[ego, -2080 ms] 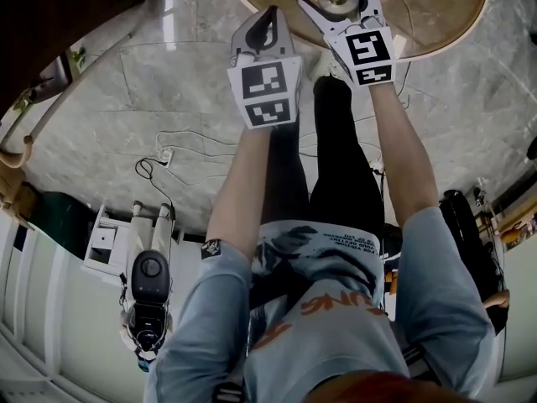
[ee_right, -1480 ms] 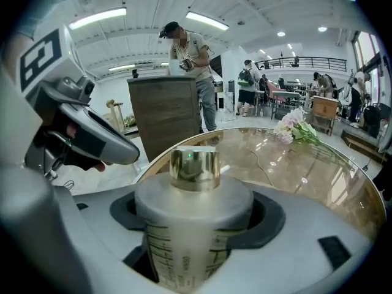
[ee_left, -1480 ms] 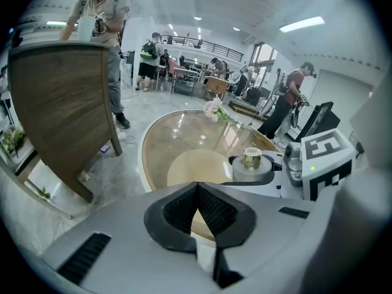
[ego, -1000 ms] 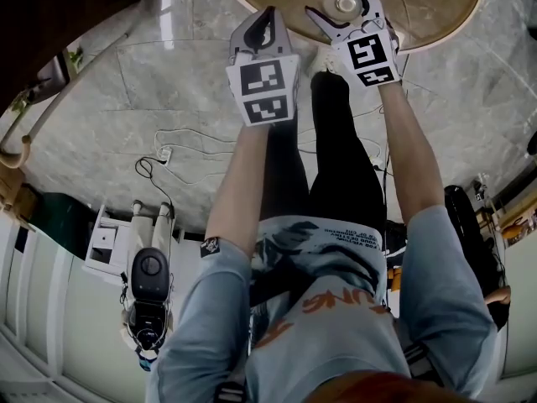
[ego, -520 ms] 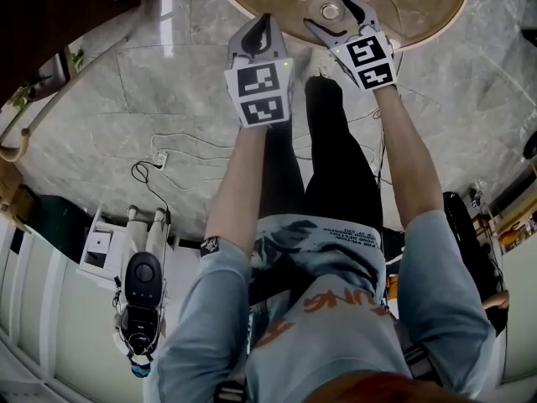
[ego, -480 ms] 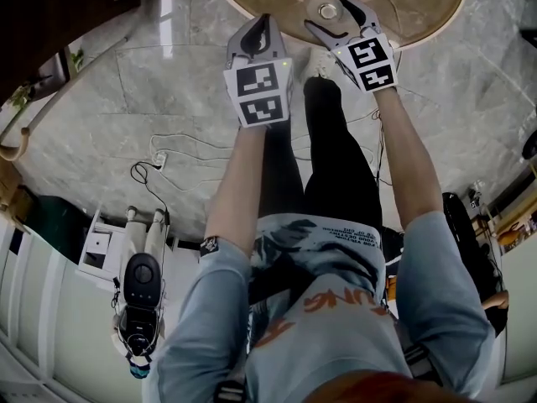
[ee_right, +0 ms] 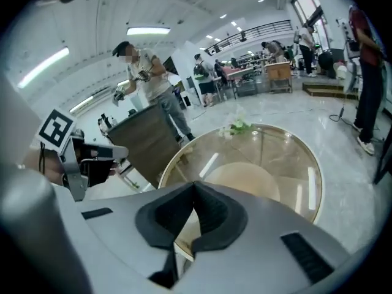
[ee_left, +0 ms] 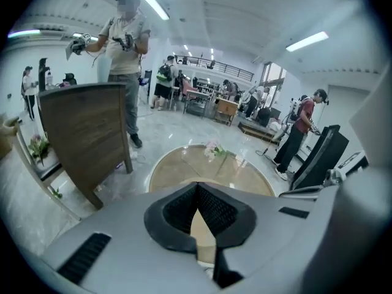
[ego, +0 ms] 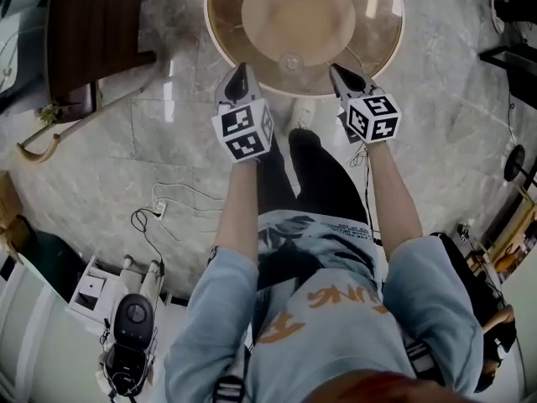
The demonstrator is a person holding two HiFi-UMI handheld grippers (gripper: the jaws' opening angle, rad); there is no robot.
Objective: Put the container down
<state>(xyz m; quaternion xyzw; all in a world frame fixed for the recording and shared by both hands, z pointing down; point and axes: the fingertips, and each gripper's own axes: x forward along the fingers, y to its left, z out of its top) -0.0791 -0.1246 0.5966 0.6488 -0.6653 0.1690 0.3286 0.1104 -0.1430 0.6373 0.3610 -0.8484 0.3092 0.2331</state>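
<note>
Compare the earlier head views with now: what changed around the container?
The right gripper drew back from the container, and its jaws have just closed on nothing. The left gripper pulled back too. The container stays on the glass table; the left jaws stay shut.

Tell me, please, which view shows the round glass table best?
The head view looks down on the round glass table, almost whole. The right gripper view shows it slanted, its near edge behind the right claw; the left gripper view, only its far part.
</note>
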